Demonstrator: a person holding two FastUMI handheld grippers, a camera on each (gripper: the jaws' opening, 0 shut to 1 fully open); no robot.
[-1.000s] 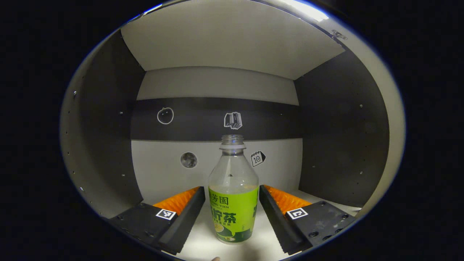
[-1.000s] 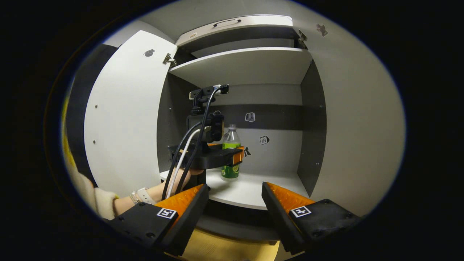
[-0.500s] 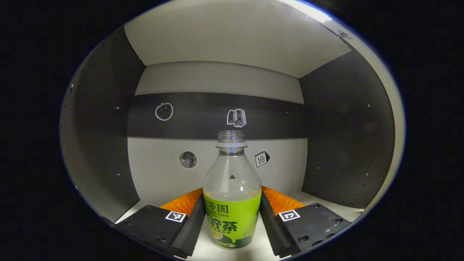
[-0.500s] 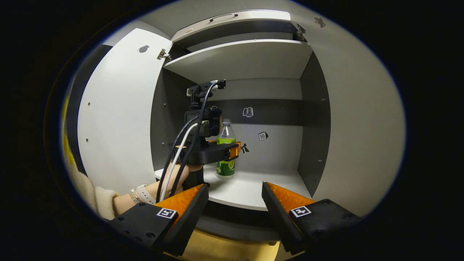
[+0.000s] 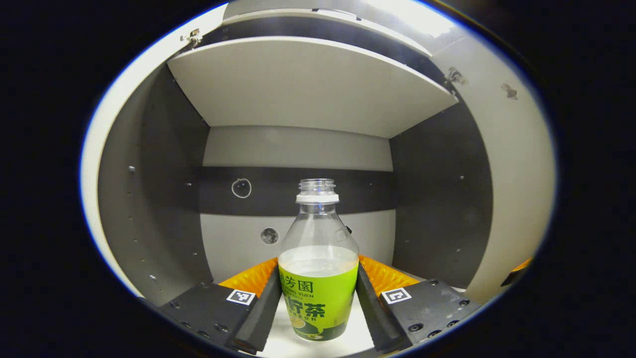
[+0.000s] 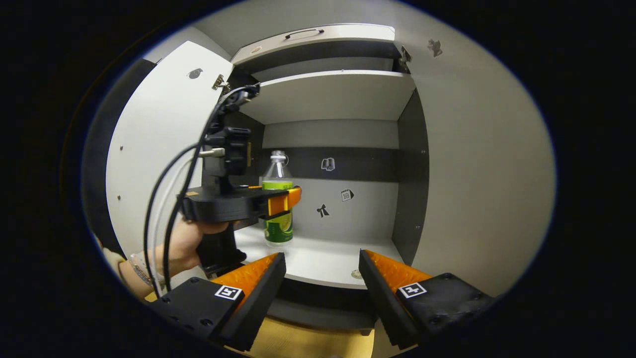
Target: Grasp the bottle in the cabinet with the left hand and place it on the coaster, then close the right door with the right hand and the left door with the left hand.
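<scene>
A clear uncapped bottle [image 5: 318, 293] with a green label stands upright between my left gripper's [image 5: 318, 263] fingers, which press on its label from both sides. In the right gripper view the same bottle [image 6: 277, 174] is held by the left gripper [image 6: 280, 201] near the front left of the cabinet's lower shelf [image 6: 323, 258]. I cannot tell whether its base touches the shelf. A hand [image 6: 186, 243] grips the left gripper's handle. My right gripper [image 6: 322, 256] hangs open in front of the shelf edge with nothing between its fingers.
Both cabinet doors stand open: the left door [image 6: 159, 149] and the right door [image 6: 477, 174]. An upper shelf board [image 5: 308, 84] roofs the compartment. A small round thing [image 6: 355, 273] lies near the shelf's front edge. A yellowish surface [image 6: 308, 343] lies below.
My left gripper has gone from open around the bottle to shut on it, then drawn back toward the cabinet front with the bottle. The right gripper has barely moved.
</scene>
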